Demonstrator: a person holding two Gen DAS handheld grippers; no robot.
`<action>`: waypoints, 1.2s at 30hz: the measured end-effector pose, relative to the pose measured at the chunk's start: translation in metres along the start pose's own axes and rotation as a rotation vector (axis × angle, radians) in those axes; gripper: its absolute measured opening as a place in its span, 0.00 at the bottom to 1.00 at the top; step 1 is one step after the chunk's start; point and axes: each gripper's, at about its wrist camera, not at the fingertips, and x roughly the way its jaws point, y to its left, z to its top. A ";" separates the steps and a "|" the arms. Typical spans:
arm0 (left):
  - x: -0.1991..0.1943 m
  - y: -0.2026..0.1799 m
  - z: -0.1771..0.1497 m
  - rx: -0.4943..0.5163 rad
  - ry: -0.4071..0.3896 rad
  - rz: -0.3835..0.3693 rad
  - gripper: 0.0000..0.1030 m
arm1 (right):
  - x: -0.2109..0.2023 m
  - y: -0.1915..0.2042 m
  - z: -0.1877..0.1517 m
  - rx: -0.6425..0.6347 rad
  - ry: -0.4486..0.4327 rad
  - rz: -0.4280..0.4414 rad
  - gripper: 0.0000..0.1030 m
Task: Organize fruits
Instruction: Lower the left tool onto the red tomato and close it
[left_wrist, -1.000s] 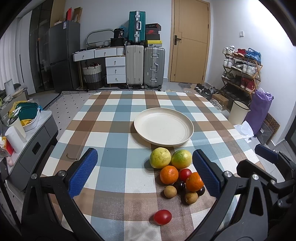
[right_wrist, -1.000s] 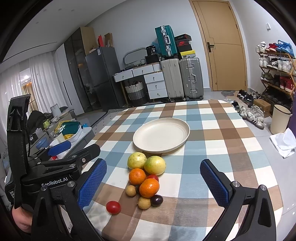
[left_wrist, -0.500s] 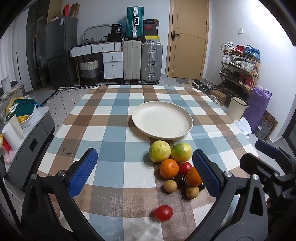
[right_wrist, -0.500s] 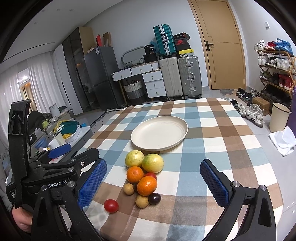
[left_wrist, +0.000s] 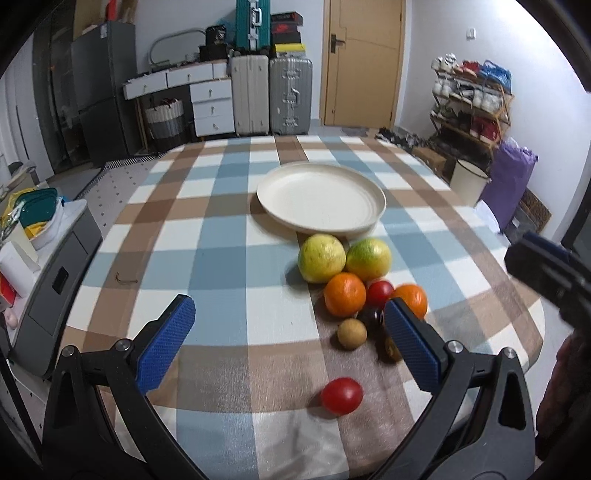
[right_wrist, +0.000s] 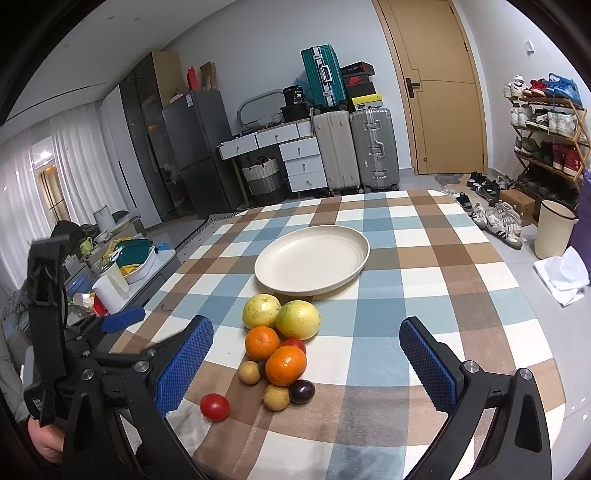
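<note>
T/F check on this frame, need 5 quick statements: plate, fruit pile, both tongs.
1. The plate holds no fruit. True.
2. Both the left tongs and the right tongs are shut on fruit. False: both are open and hold nothing.
3. A lone red tomato lies apart from the pile, nearer the camera. True.
4. The two yellow-green fruits sit on the pile's side farthest from the plate. False: they are the ones nearest the plate.
5. The tablecloth is plain white. False: it is checked in blue, brown and white.
</note>
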 end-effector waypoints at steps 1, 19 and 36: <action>0.002 0.000 -0.002 0.002 0.011 -0.013 0.99 | 0.001 -0.001 0.000 0.002 0.001 -0.001 1.00; 0.032 -0.020 -0.026 0.123 0.172 -0.085 0.99 | 0.006 -0.009 -0.006 0.021 0.011 -0.011 1.00; 0.054 -0.017 -0.048 0.112 0.303 -0.191 0.51 | 0.008 -0.023 -0.014 0.051 0.016 -0.001 1.00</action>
